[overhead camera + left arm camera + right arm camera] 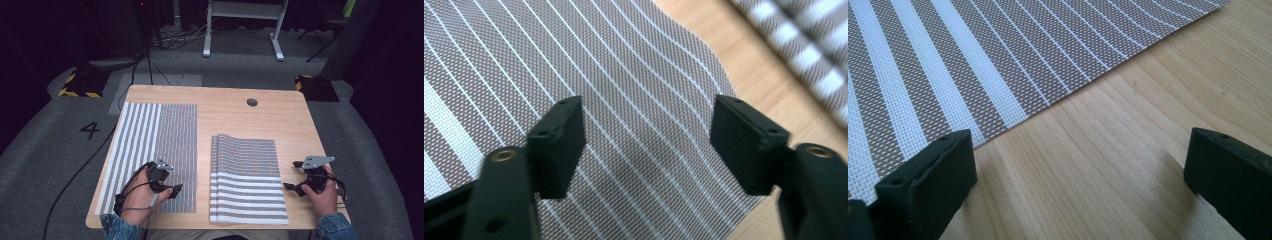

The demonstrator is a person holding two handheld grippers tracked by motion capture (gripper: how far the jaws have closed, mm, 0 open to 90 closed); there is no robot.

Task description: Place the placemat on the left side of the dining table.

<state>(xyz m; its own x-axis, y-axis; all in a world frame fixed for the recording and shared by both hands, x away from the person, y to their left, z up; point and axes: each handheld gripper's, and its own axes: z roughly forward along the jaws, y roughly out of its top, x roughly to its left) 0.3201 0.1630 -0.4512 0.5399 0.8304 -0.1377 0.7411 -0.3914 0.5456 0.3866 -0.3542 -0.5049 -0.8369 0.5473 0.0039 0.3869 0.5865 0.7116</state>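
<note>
One striped placemat (150, 155) already lies flat at the tabletop's (235, 97) nine o'clock; the stack of placemats (247, 180) waits at five o'clock. Left gripper (172, 190) and right gripper (292, 187) jaws gape wide, empty.

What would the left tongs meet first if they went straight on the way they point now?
Probably the single striped placemat lying flat on the table: the open left tongs point down at its thin-striped part near the corner, with nothing between them. How far above it is unclear.
</note>
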